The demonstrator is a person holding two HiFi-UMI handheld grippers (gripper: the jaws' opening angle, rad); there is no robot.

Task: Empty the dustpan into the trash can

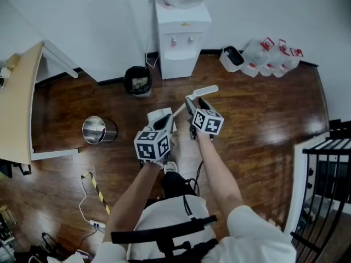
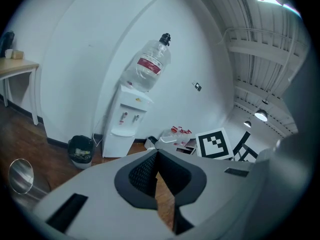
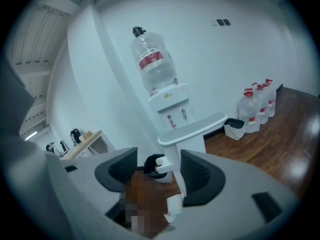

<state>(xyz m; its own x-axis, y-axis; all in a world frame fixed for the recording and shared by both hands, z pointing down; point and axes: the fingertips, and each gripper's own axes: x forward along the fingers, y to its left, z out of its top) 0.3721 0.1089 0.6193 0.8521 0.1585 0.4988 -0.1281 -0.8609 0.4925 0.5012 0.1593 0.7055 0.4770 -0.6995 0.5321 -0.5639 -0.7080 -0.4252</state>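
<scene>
The right claw gapes wide around the dustpan handle, seemingly ready to grip it for the trash can, while the left claw is closed and empty.

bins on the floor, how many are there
3: black bin left of the water cooler, metal bin near the desk, white bin beside the water jugs. More could be hidden.
</scene>
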